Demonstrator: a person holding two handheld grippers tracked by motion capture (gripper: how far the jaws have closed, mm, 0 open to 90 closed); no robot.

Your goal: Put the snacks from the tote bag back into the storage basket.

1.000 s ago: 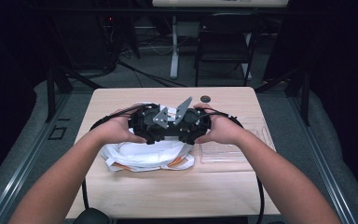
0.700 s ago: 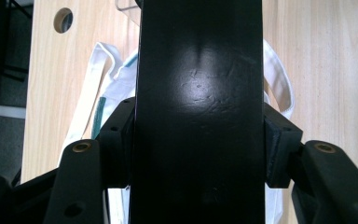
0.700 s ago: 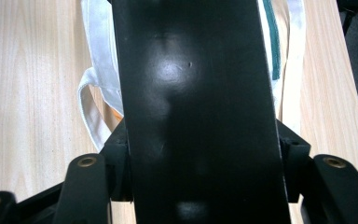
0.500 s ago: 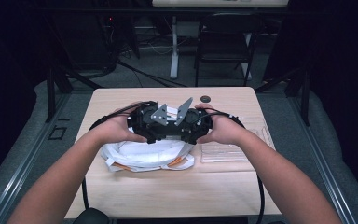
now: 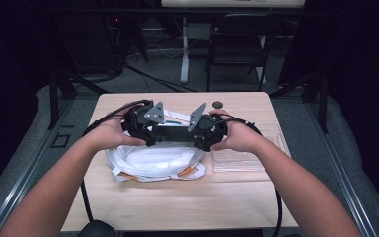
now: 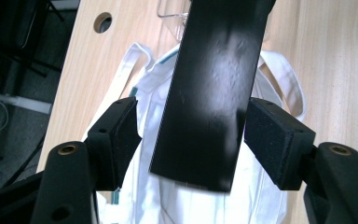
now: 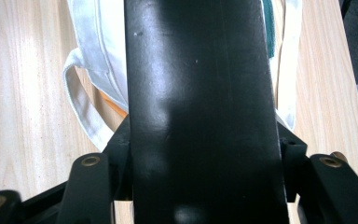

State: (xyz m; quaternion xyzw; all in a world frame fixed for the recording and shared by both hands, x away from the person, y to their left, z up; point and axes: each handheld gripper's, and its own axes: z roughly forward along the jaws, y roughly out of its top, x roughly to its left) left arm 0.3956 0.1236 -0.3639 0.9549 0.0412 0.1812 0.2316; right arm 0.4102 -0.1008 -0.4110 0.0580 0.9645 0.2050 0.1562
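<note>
Above the white cloth bag [image 5: 154, 160], which lies mid-table toward the near edge, a flat black strip [image 5: 175, 133] spans between both tools. Left gripper [image 6: 200, 135] stands apart, its pads either side of the strip's end with slack (a narrow gap each side). Right gripper [image 7: 203, 158] is clamped on the strip. Bare table [image 5: 177, 207] lies nearer the person; a clear plastic tray [image 5: 242, 160] sits just beside the bag.

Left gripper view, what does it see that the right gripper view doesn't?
The left gripper view has the round hole in the table, a clear plastic piece, and the black bar coming to its end. The right gripper view has an orange strip under the white bag. Both have the black bar, the white bag and the table.
</note>
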